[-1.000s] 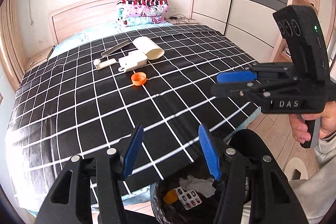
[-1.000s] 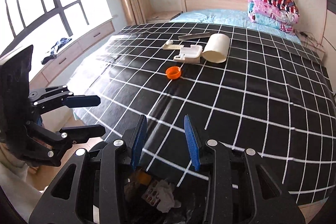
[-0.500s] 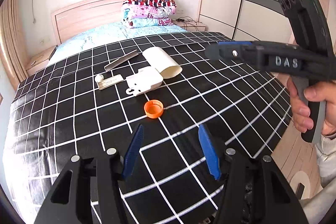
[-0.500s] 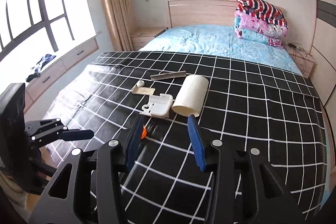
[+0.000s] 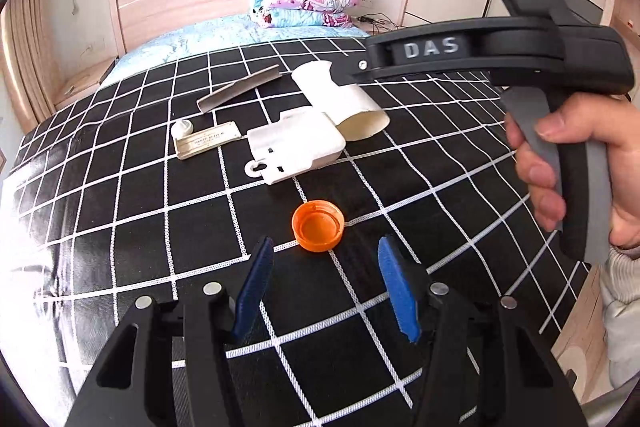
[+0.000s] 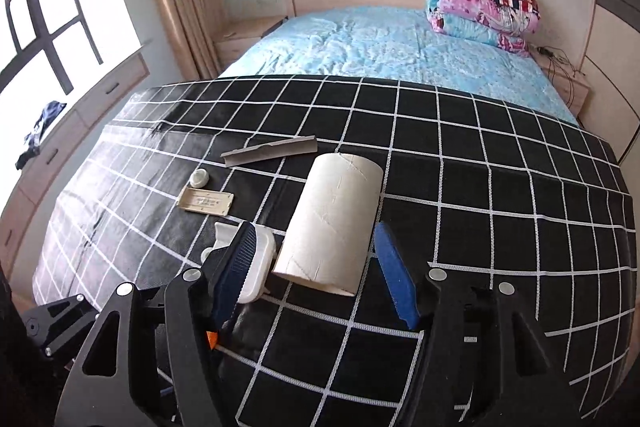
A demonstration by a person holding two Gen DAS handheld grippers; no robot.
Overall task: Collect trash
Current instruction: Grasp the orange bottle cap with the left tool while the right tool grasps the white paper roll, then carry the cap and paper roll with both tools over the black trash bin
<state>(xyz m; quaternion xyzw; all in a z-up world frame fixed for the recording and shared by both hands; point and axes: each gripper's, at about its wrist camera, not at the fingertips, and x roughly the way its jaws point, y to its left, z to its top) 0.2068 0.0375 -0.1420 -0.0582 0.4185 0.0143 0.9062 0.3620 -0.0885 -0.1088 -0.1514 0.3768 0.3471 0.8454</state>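
Collection unfinished: five items left on the black grid-pattern bed cover point(image 6: 500, 227), none gripped. Right gripper point(image 6: 316, 267): jaws wide, straddling near end of white paper roll point(image 6: 334, 219); roll on its side, long axis running away from camera, slightly rightward. Left gripper point(image 5: 326, 291): jaws wide, empty, just short of orange plastic cap point(image 5: 318, 230), open side up. Also remaining: white plastic case point(image 5: 296, 147), beige flat tag point(image 5: 208, 139), grey cardboard strip point(image 6: 270, 150).

The left wrist view looks low across the black checked cover point(image 5: 120, 227) toward the headboard point(image 5: 168, 3), near the orange cap point(image 5: 318, 231). The right wrist view faces the same headboard, closer to the paper roll point(image 6: 334, 219). Both share the white clutter; the cap there seems mostly hidden.
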